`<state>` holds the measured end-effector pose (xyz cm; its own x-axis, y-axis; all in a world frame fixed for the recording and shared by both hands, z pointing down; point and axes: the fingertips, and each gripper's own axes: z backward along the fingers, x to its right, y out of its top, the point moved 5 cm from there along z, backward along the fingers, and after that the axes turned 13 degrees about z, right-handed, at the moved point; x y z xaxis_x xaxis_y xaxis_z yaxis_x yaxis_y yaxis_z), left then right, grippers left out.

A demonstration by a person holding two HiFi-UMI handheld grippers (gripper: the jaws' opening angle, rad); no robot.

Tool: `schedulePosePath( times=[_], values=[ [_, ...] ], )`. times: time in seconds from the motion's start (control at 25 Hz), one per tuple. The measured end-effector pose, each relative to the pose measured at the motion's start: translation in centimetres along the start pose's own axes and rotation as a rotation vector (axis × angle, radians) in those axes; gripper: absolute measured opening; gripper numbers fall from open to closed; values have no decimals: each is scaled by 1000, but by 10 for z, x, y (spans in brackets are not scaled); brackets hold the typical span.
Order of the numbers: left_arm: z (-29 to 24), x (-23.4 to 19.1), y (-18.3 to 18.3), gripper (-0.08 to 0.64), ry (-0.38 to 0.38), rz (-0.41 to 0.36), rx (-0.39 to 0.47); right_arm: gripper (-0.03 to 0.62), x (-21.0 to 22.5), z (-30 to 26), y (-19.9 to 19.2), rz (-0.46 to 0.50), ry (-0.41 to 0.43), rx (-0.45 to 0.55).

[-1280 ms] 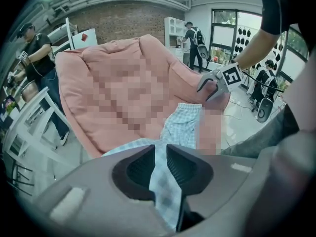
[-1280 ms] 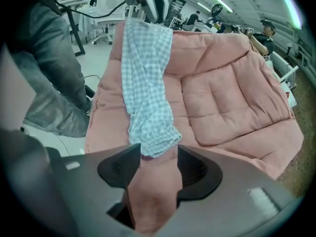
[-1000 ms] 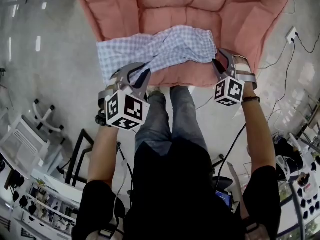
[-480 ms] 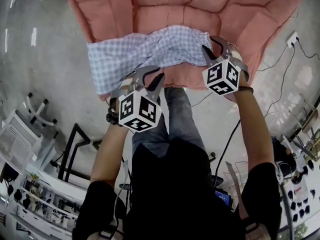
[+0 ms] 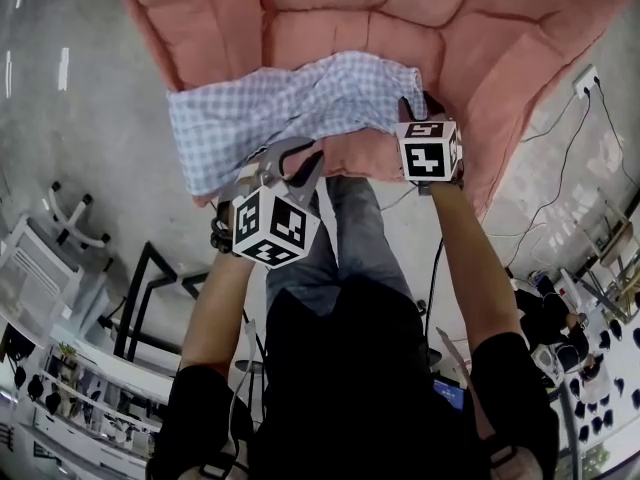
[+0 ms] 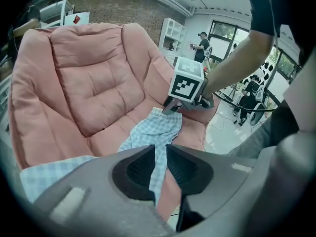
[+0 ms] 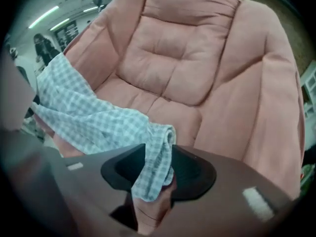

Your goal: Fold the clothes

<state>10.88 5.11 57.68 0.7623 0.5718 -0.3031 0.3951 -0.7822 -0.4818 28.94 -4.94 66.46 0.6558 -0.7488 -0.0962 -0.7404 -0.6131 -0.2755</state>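
On the front edge of the pink quilted fabric chair, the blue-and-white checked thin cloth garment is lying, pinched near both ends. Vs 1 s earlier: the right gripper has rolled, so its square-marker cube is now facing the head cam flat, and it has shifted inward onto the garment's right end. Its jaws have just been closing and are now squeezing a bunched fold of the cloth btwn the pads. The left gripper is staying clamped on a thin strip of the same garment, jaws nearly together, and is sitting slightly lower in head view. Garment's long axis is running left-right across the seat front. Its left end is sagging over the chair's edge and its right end is bunching up at the right gripper. Cloth is looking soft and wrinkled. Chair is looking puffy w/ stitched panels. Jaw pads are showing dark and matte.
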Motion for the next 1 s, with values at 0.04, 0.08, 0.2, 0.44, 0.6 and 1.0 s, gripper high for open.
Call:
schedulePosePath(
  times=[0.04,0.08,0.2,0.44,0.6,1.0],
  values=[
    [0,0,-1,82,-6,0,0,173,0,-2,-5,-36,1,-6],
    [1,-1,-2,82,-11,1,-1,181,1,-4,-8,-56,-7,-5],
    [1,0,-4,83,-25,7,-9,193,3,-9,-12,-52,-33,3],
    [-6,-1,-11,83,-52,-3,-33,241,0,-31,-23,-47,-16,-87],
    [-11,4,-11,81,-71,-12,-40,242,12,-38,-32,-119,-4,-127],
    [-26,-7,-8,83,-79,4,-64,239,18,-54,-42,-145,12,-175]
  ],
)
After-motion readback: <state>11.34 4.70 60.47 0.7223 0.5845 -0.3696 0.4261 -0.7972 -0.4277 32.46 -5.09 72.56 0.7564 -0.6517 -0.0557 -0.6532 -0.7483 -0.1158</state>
